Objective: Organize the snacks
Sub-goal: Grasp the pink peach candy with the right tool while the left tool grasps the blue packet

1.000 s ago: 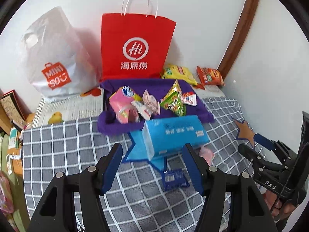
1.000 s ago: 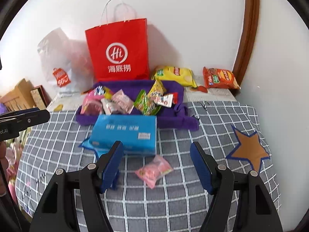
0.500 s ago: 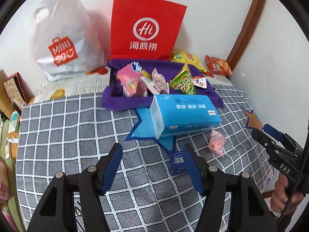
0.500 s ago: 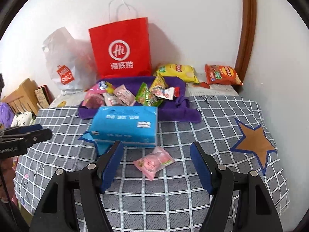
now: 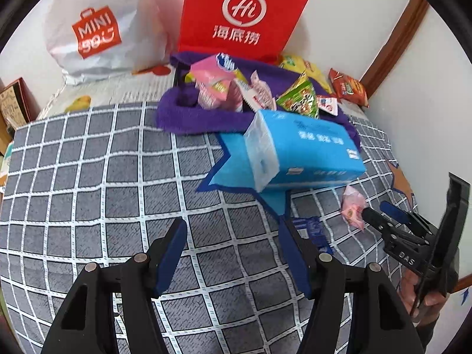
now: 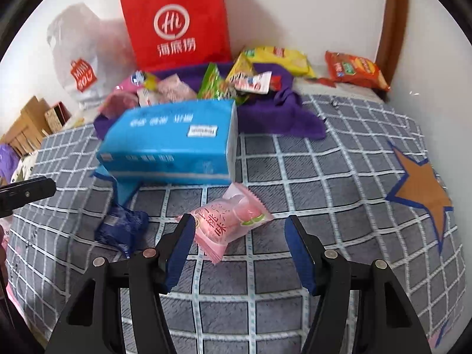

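Two grippers over checked cloth — right gripper [image 6: 237,236] closing, pink snack packet [image 6: 227,219] between jaws, untouched

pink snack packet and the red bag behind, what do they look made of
Pink snack packet: looks like thin plastic film, slightly glossy, with crimped serrated ends and a clear window. Red bag: seems to be stiff matte paper, standing flat-faced with sharp creased edges and thin white cord handles.

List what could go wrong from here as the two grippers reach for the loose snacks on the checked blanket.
1. The right gripper, jaws closing, has the pink peach packet lying skewed, mostly toward its left finger; it may pinch only a corner.
2. The left gripper is open beside the dark blue wrapper, which lies off by its right finger, so a straight close could miss.
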`<control>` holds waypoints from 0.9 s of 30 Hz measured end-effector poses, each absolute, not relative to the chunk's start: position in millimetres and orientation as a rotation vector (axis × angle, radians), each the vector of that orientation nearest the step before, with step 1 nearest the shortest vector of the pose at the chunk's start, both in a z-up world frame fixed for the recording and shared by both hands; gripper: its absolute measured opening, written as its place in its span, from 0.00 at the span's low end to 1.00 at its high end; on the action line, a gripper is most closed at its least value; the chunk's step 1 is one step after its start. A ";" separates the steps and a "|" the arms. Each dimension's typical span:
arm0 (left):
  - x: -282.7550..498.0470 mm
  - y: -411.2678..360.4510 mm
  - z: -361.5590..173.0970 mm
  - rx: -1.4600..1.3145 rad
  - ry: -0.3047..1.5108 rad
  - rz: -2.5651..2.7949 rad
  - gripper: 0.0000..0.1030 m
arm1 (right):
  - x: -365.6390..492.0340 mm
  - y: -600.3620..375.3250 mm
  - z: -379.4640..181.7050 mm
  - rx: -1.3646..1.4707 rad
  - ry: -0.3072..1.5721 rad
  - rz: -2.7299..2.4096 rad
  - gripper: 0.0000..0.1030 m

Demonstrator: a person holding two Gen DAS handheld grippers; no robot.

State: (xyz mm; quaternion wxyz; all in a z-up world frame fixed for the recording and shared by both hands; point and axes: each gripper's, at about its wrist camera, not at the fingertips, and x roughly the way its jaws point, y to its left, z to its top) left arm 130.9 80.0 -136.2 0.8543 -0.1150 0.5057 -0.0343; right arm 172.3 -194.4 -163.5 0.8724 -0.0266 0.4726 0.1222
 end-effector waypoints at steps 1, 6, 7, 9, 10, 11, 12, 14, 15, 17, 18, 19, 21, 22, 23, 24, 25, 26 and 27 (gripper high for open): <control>131.5 80.7 -138.7 -0.245 1.069 -0.073 0.60 | 177.2 -192.6 -170.1 -0.050 1.005 0.256 0.61; 134.4 84.0 -145.1 -0.253 1.085 -0.081 0.60 | 191.1 -189.1 -188.9 -0.012 1.055 0.265 0.66; 134.8 84.5 -145.6 -0.255 1.086 -0.085 0.60 | 192.8 -188.8 -190.2 -0.001 1.053 0.267 0.69; 135.3 85.1 -146.2 -0.261 1.087 -0.095 0.60 | 194.8 -188.5 -191.4 0.009 1.056 0.272 0.71; 135.4 85.2 -146.4 -0.264 1.087 -0.100 0.60 | 196.6 -189.1 -192.0 0.018 1.060 0.276 0.74; 135.5 85.2 -146.4 -0.266 1.088 -0.105 0.60 | 197.6 -189.6 -192.2 0.026 1.063 0.283 0.76; 135.3 84.6 -146.6 -0.267 1.088 -0.109 0.60 | 198.9 -189.8 -192.7 0.035 1.067 0.288 0.77; 135.4 83.4 -146.4 -0.266 1.088 -0.118 0.60 | 202.7 -191.2 -195.2 0.067 1.083 0.294 0.80; 135.3 82.9 -146.2 -0.266 1.087 -0.120 0.60 | 204.5 -192.2 -196.4 0.089 1.088 0.289 0.81; 134.7 82.0 -146.0 -0.266 1.087 -0.123 0.60 | 208.8 -191.4 -197.4 0.102 1.082 0.264 0.82; 134.2 82.1 -146.2 -0.267 1.088 -0.123 0.60 | 210.5 -190.4 -197.9 0.096 1.082 0.249 0.82; 133.4 82.1 -146.5 -0.268 1.089 -0.124 0.60 | 212.0 -187.7 -198.2 0.079 1.077 0.231 0.82; 133.0 82.3 -146.4 -0.267 1.089 -0.122 0.60 | 212.8 -179.5 -200.2 0.021 1.067 0.195 0.81; 132.1 82.3 -146.7 -0.267 1.089 -0.121 0.60 | 211.8 -175.0 -201.3 -0.022 1.058 0.175 0.75; 131.5 82.2 -147.0 -0.267 1.089 -0.121 0.60 | 209.9 -171.1 -202.1 -0.071 1.044 0.155 0.74; 130.7 82.2 -147.3 -0.266 1.089 -0.122 0.60 | 206.8 -169.6 -201.6 -0.098 1.024 0.159 0.73; 129.9 81.3 -148.1 -0.264 1.090 -0.122 0.60 | 204.7 -171.5 -201.4 -0.102 1.017 0.165 0.68; 129.8 80.2 -148.9 -0.261 1.093 -0.122 0.60 | 202.5 -176.1 -200.7 -0.095 1.013 0.174 0.59; 129.6 78.5 -150.0 -0.258 1.097 -0.123 0.60 | 200.2 -180.6 -199.5 -0.090 1.007 0.178 0.56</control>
